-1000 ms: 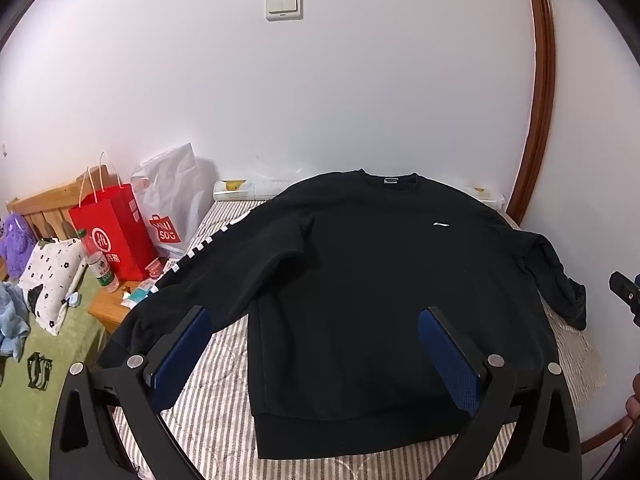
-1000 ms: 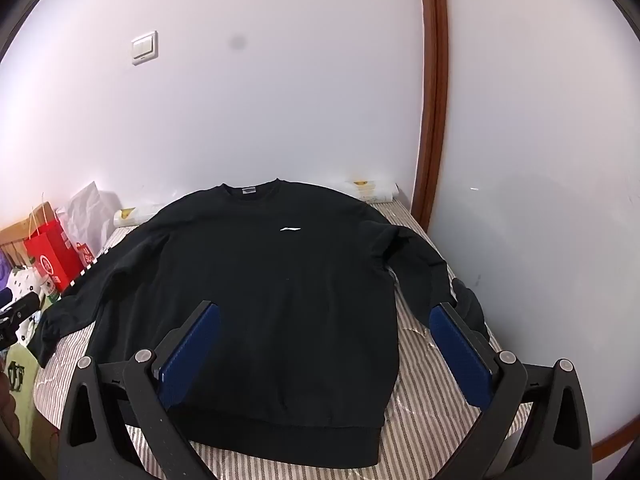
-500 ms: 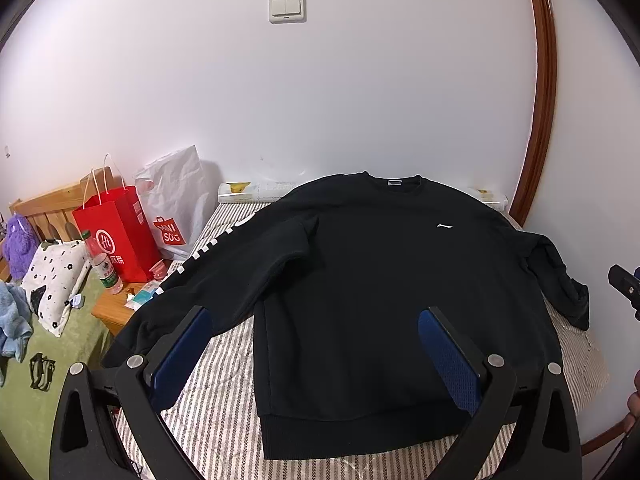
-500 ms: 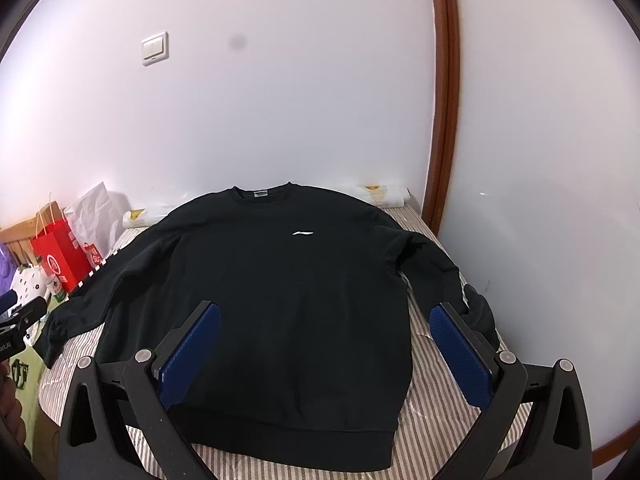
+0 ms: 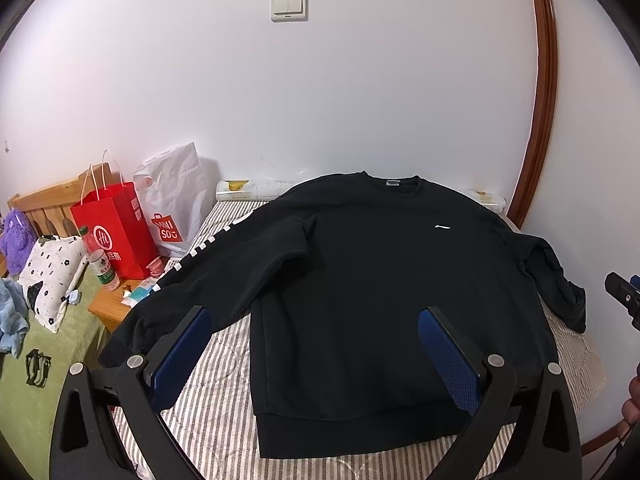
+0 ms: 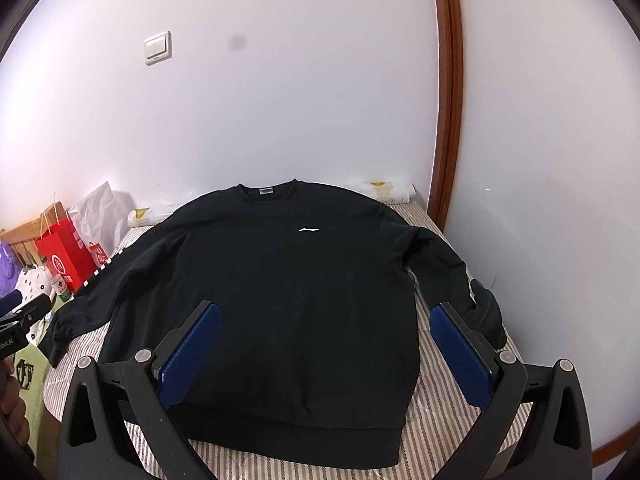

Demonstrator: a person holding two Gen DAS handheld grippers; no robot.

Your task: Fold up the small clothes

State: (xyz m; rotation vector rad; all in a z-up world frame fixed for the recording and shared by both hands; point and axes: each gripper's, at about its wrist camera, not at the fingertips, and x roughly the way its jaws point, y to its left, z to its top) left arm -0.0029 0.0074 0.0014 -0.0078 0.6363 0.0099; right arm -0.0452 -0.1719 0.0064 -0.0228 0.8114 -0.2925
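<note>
A black sweatshirt (image 5: 372, 280) lies flat, front up, on a striped mattress (image 5: 224, 392), collar toward the far wall. It also shows in the right wrist view (image 6: 288, 300). Its left sleeve (image 5: 208, 276) runs out to the mattress's left edge; its right sleeve (image 6: 460, 276) lies bunched by the right wall. My left gripper (image 5: 314, 320) is open and empty above the lower left part of the sweatshirt. My right gripper (image 6: 324, 316) is open and empty above the hem area, its right pad near the right cuff.
A red paper bag (image 5: 116, 232) and a white plastic bag (image 5: 176, 204) stand at the mattress's left. A bottle (image 5: 98, 260) and small items sit on a wooden stand. A spotted pillow (image 5: 50, 276) lies on green bedding. Walls close the back and right.
Both views have shifted slightly, so the sweatshirt sits a little further right in each. Both grippers stay open and the sweatshirt has not moved.
</note>
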